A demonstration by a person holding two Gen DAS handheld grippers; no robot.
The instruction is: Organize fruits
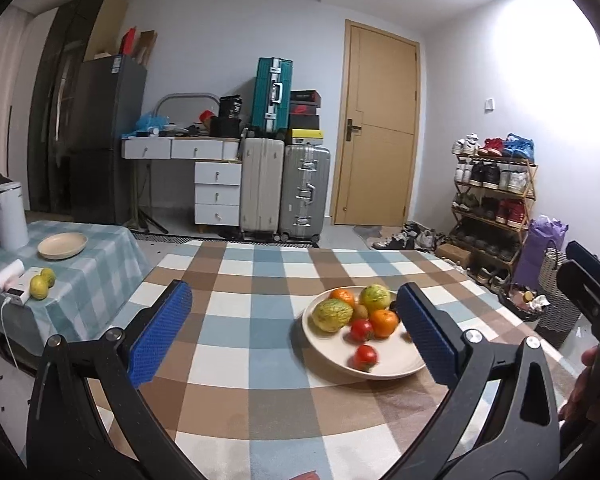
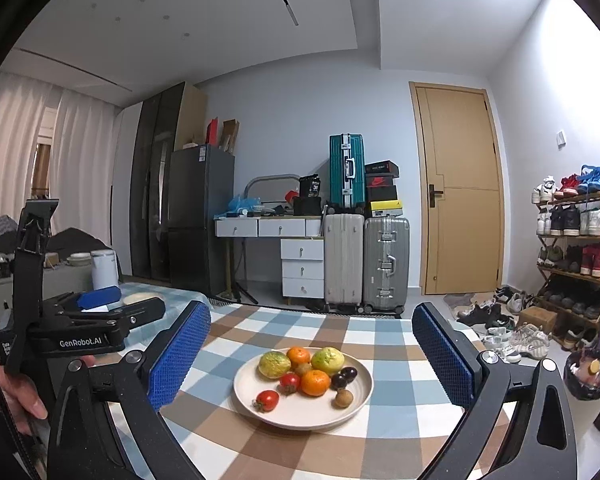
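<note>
Before you a checked table carries a cream plate of fruit near its middle: two yellow-green fruits, two oranges, two tomatoes, a kiwi, dark plums and a small brown fruit. Your left gripper and right gripper both hover above the cloth, blue fingers spread wide and empty. Two more yellow-green fruits sit on the side table to your left.

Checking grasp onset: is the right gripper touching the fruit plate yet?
Apart. The right wrist view shows the right gripper open, its fingers wide of the plate.
</note>
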